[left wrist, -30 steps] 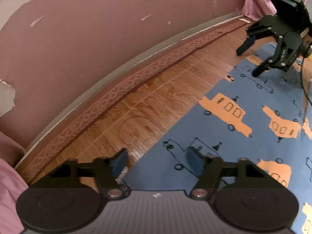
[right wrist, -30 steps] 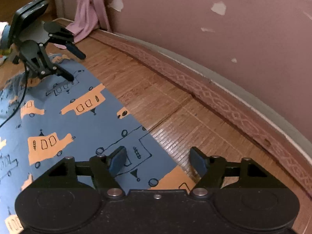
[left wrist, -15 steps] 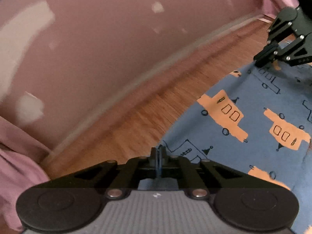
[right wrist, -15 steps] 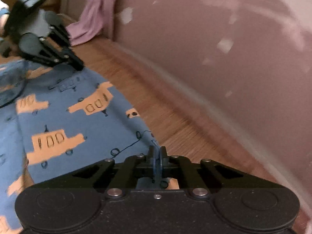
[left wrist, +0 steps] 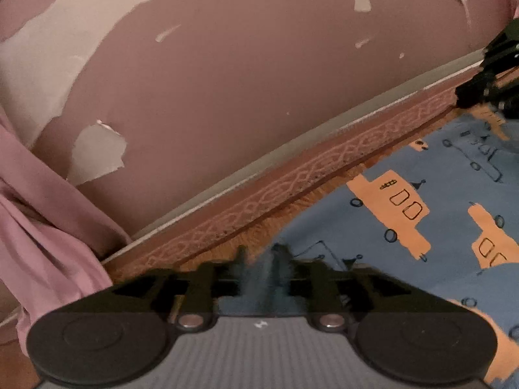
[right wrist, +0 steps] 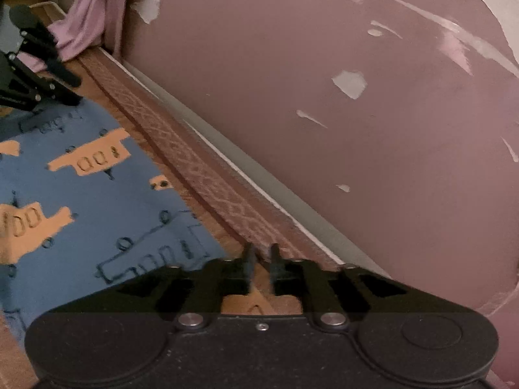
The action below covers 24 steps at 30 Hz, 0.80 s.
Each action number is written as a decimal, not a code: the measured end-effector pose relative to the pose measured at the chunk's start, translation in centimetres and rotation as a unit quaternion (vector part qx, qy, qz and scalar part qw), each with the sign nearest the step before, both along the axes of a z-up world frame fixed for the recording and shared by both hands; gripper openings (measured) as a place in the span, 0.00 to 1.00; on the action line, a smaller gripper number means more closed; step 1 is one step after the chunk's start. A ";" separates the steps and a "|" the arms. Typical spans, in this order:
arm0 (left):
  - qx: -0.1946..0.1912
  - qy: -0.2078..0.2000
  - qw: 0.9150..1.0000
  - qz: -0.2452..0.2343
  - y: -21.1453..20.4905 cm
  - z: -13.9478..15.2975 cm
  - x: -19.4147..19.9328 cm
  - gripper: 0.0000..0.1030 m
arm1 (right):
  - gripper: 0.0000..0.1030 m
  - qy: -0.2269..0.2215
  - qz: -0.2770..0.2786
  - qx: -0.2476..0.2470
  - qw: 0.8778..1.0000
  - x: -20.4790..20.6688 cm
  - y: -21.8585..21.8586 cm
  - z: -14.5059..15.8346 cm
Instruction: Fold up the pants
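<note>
- My left gripper [left wrist: 261,259] has its jaws pinched in on a bunched edge of the pants [left wrist: 421,207], bit blurry though.
- Pants are spread on the wood floor [right wrist: 194,194] right by the baseboard [left wrist: 292,175].
- My right gripper [right wrist: 261,256] is nearly closed on the pants' other corner.

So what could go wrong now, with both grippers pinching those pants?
The left gripper and right gripper each pinch only an edge of the pants, so the cloth might slip out when lifted. The right one shows a small gap between its fingers, so its hold may be weak. The wall is close, so either could bump it.
</note>
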<state>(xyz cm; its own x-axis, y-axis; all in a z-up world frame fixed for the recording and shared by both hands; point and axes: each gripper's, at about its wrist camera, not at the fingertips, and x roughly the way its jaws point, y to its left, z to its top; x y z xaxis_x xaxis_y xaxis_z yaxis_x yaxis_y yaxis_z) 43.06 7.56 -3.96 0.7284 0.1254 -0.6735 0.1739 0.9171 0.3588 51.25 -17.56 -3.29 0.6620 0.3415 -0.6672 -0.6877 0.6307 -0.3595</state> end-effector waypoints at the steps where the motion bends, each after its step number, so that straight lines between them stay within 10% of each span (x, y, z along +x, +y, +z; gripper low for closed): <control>1: -0.008 -0.012 1.000 -0.004 0.9 0.5 -0.5 0.68 | 0.30 0.004 0.009 0.006 1.000 -0.2 0.1 0.2; 7: -0.067 -0.027 0.995 -0.074 6.9 2.9 -4.3 0.89 | 0.96 0.078 0.091 0.093 0.988 0.2 1.5 1.7; 15: -0.148 0.041 0.988 -0.030 12.5 2.0 -3.9 0.83 | 0.97 0.124 0.106 0.111 0.980 1.5 6.6 1.6; 20: -0.167 0.074 0.983 0.008 13.7 1.4 -2.7 0.54 | 0.90 0.124 0.103 0.087 0.983 1.6 7.9 1.1; 24: -0.154 0.100 0.983 -0.002 13.5 0.6 -2.7 0.51 | 0.80 0.128 0.090 0.082 0.984 1.8 7.5 0.9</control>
